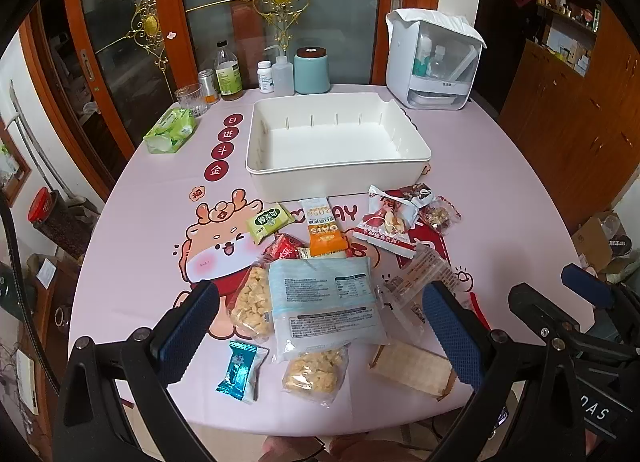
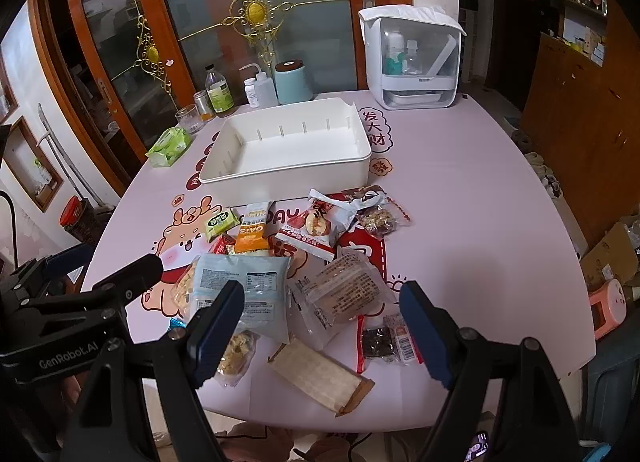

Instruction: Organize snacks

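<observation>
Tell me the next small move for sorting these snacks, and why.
Probably lower the left gripper onto the pale blue packet lying between its open jaws. The white bin is empty, the snacks all lie outside it, and neither gripper holds anything.

One white bin (image 1: 338, 172), about eleven snack packets (image 1: 328, 302) (some overlapping).

Snack packets (image 1: 320, 282) lie on table (image 1: 500, 190) before bin (image 1: 336, 142); bottles (image 1: 228, 74) behind bin.

Both wrist cameras look forward and down past their open jaws, from the near bench (image 1: 500, 182) edge; both share the snack pile (image 1: 324, 294) and white bin (image 2: 288, 150).
</observation>
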{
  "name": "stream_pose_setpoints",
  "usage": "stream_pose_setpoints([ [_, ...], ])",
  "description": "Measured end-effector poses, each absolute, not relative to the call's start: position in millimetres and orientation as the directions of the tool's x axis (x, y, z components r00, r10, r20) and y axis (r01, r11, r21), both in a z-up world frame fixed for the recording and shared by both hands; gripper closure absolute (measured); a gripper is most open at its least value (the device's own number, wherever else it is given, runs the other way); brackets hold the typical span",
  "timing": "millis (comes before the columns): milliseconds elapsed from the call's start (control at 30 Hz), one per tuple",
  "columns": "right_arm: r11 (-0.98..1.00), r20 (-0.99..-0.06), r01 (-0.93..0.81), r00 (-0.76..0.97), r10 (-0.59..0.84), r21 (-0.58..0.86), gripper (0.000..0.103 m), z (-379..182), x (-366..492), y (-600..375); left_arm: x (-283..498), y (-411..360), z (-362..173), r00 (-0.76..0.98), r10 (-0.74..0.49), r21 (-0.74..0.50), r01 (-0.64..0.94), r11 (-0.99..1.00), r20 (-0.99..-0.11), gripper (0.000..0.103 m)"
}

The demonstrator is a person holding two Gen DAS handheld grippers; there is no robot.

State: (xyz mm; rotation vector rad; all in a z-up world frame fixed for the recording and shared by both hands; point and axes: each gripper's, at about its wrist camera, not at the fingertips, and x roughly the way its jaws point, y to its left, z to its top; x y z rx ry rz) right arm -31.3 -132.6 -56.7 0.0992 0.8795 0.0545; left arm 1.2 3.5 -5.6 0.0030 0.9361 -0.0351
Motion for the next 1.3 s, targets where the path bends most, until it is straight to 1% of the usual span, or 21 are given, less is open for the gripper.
stream_pose_setpoints([
  [533, 0.990, -0.773, -0.056, 0.620, 0.135, 0.128, 0.022, -65.3, -27.5, -136.1, 1.1, 7.9, -6.6, 0.587, -0.038, -0.012, 0.048, 0.999, -0.809, 0.002],
  [700, 0.990, -0.782, -0.094, 0.607, 0.142, 0.107, 0.022, -80.7, -24.5, -138.7, 4.5, 20.8, -8.4, 0.603, 0.012, 0.023, 0.010, 1.000, -0.798, 0.002],
  [833, 0.981, -0.821, -0.146, 0.538, 0.189, 0.130, 0.022, -106.2, -16.5, -142.2, 9.4, 43.6, -17.5, 0.598, 0.051, 0.041, -0.030, 0.999, -0.800, 0.002],
  [933, 0.973, -0.848, -0.193, 0.487, 0.210, 0.129, 0.022, -130.5, -13.7, -141.1, 13.3, 70.9, -32.3, 0.571, 0.075, 0.039, -0.075, 0.996, -0.817, 0.002],
  [1067, 0.955, -0.883, -0.267, 0.407, 0.232, 0.128, 0.022, -164.5, -12.6, -137.5, 14.1, 105.3, -60.4, 0.507, 0.075, 0.013, -0.126, 0.992, -0.858, 0.002],
  [1300, 0.921, -0.923, -0.376, 0.310, 0.228, 0.102, 0.022, -215.8, -14.9, -125.8, 6.9, 129.7, -126.8, 0.369, 0.034, -0.012, -0.120, 0.993, -0.929, 0.002],
])
